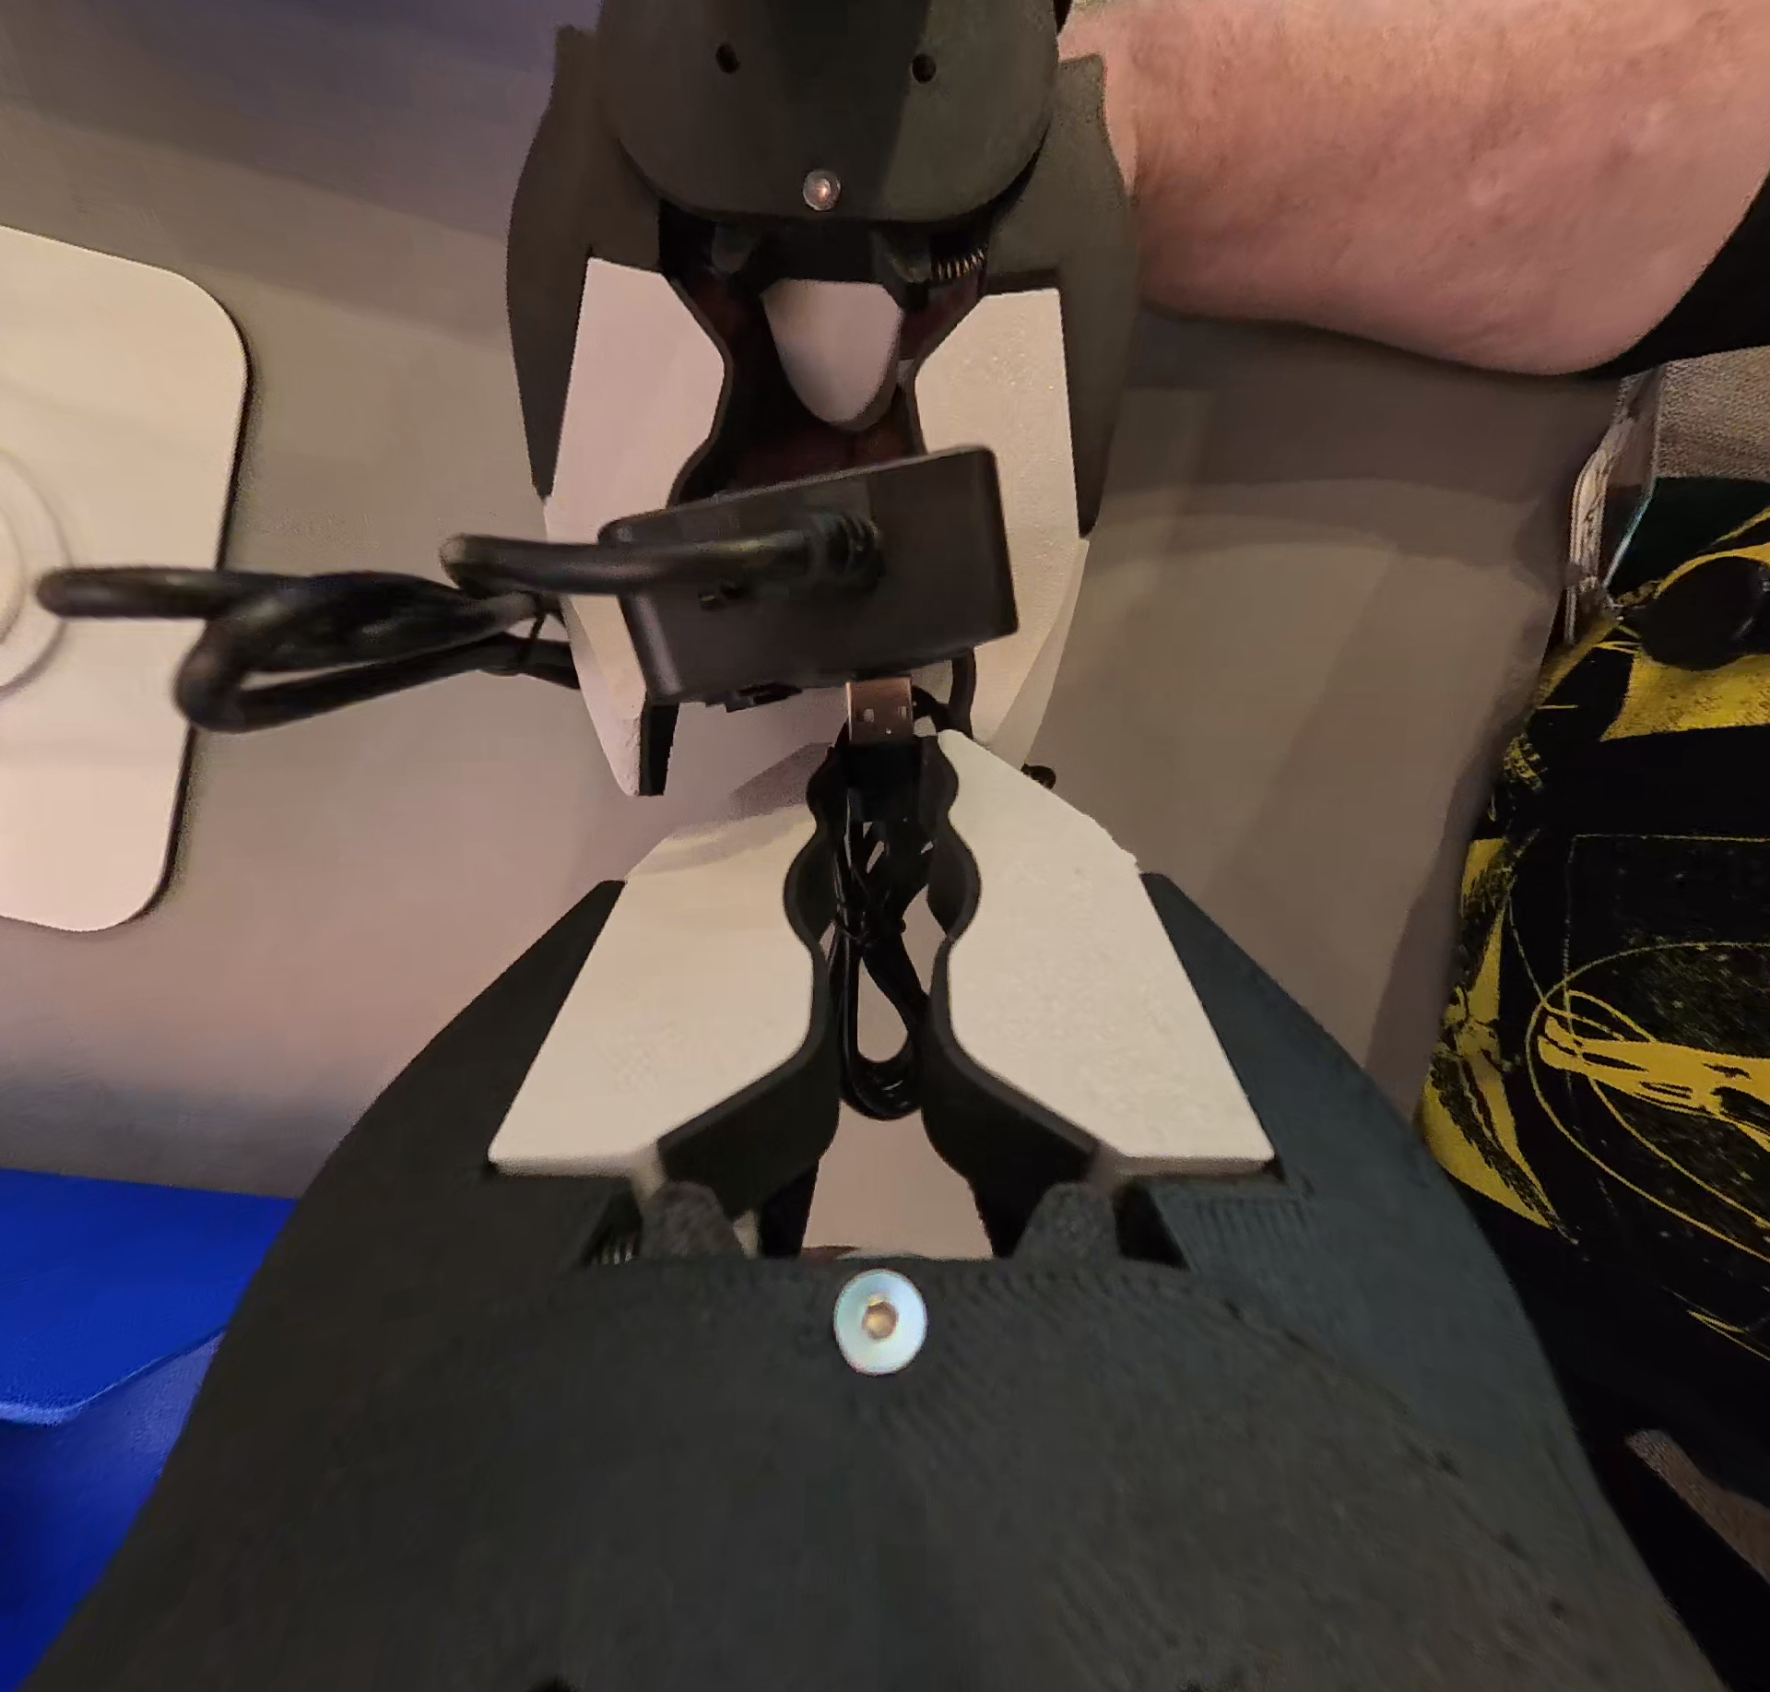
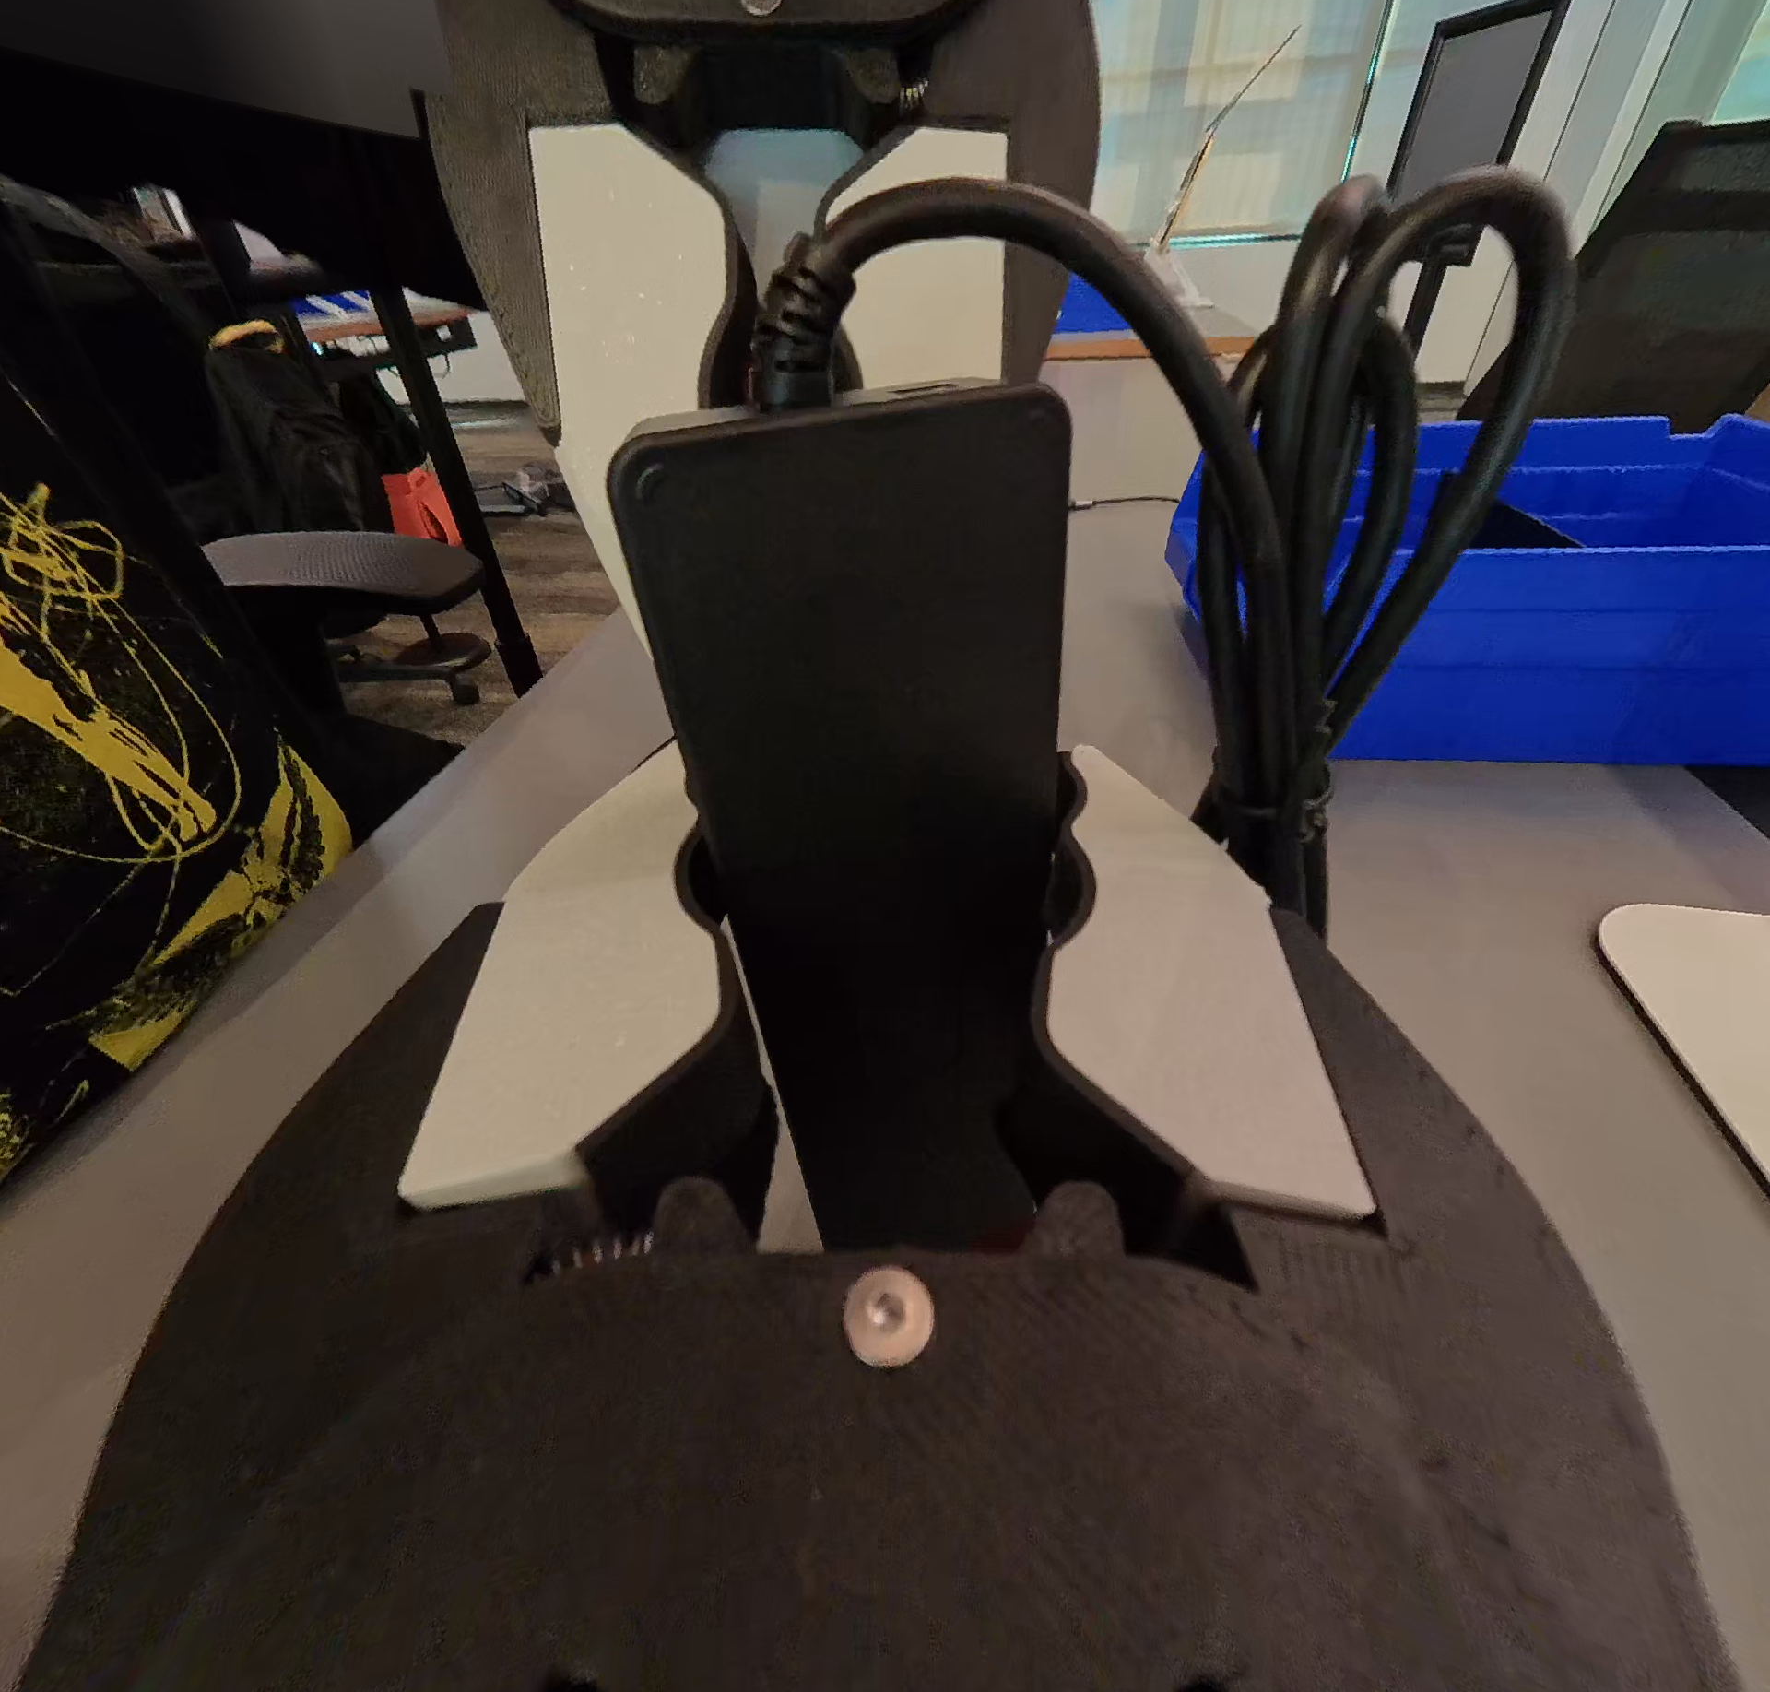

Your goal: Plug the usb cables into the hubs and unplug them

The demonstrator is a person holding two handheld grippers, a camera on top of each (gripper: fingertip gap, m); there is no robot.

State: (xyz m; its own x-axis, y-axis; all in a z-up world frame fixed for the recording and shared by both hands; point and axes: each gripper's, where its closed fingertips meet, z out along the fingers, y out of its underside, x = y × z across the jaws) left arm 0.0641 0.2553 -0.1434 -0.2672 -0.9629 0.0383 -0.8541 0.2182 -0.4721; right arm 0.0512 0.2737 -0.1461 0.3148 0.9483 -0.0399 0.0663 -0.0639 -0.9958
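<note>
1. Left hand-held gripper (image 1: 876, 765) clamps the black USB cable's silver metal plug (image 1: 879, 712) – tip at the hub's edge.
2. Right hand-held gripper (image 2: 876, 822) grips the flat black rectangular plastic hub (image 2: 852, 611).
3. Risk: plug looks off the port, prob. jams – misalignment.

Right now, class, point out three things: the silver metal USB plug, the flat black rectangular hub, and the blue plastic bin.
Silver metal USB plug (image 1: 879, 709): left wrist view, on its bare metal shell.
Flat black rectangular hub (image 2: 852, 650): right wrist view, middle of its broad face.
Blue plastic bin (image 2: 1571, 659): right wrist view, on its near wall.
</note>
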